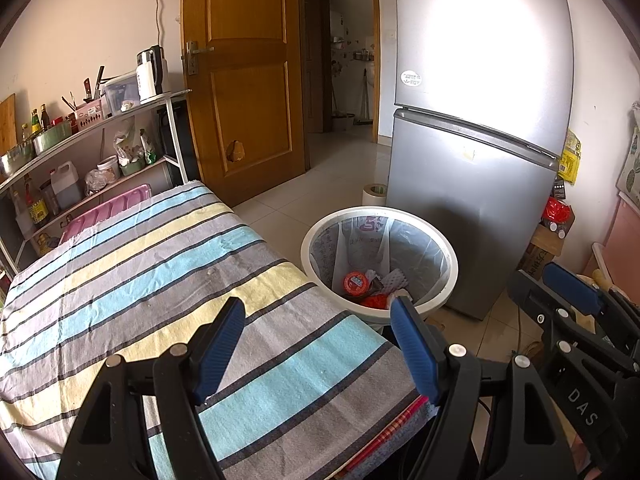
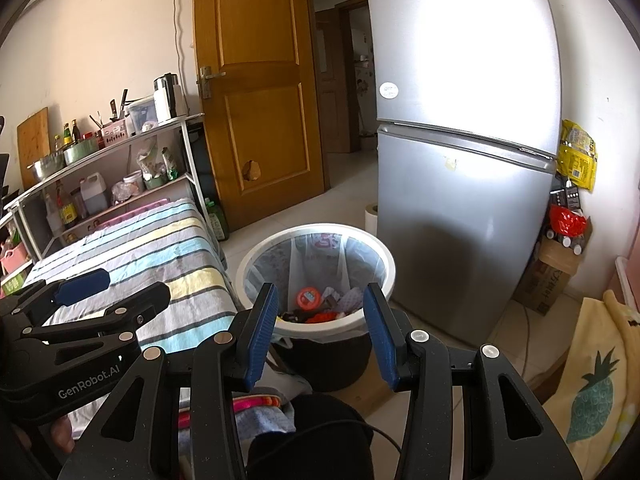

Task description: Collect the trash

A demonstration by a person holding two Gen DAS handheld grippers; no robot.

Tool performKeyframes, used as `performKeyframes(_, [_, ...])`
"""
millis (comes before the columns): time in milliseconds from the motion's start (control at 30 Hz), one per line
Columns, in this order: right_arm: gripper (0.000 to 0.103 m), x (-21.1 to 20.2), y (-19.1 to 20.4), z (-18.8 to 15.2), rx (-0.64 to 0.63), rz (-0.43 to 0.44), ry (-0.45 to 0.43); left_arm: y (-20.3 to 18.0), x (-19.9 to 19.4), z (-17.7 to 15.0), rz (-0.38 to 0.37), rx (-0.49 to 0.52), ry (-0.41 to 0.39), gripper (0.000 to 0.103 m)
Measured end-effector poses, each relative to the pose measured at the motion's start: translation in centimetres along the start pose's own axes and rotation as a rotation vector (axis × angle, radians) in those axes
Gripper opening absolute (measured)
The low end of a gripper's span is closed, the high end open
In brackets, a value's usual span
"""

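A white-rimmed trash bin (image 1: 376,211) (image 2: 390,268) with a clear liner stands on the floor between the striped table and the fridge. Inside lie a round red-lidded tub (image 1: 355,283) (image 2: 307,297), a red wrapper (image 1: 374,302) (image 2: 320,316) and white crumpled bits. My left gripper (image 1: 320,344) hovers open over the table's corner, with nothing between its blue pads. My right gripper (image 2: 322,332) is open too, held empty just before the bin's near rim. Each gripper shows in the other's view: the right one (image 1: 548,284) and the left one (image 2: 124,286).
The table under a striped cloth (image 1: 160,264) (image 2: 160,248) fills the left. A silver fridge (image 1: 480,160) (image 2: 460,160) stands right behind the bin. A shelf rack (image 1: 100,148) with bottles and a kettle lines the left wall. A cardboard box (image 2: 548,280) sits right of the fridge.
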State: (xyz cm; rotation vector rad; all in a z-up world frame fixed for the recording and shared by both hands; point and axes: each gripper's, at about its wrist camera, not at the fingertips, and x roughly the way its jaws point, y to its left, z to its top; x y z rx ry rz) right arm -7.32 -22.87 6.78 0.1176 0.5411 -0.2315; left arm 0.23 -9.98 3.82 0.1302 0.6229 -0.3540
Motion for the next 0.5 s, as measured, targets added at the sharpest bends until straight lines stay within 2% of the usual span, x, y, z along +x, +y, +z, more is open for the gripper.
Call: performKeyframes(500, [0.045,0.02,0.21,-0.15,0.000,0.000,-0.003,0.34,0.08,-0.36,-0.002,-0.011,0.004,0.077])
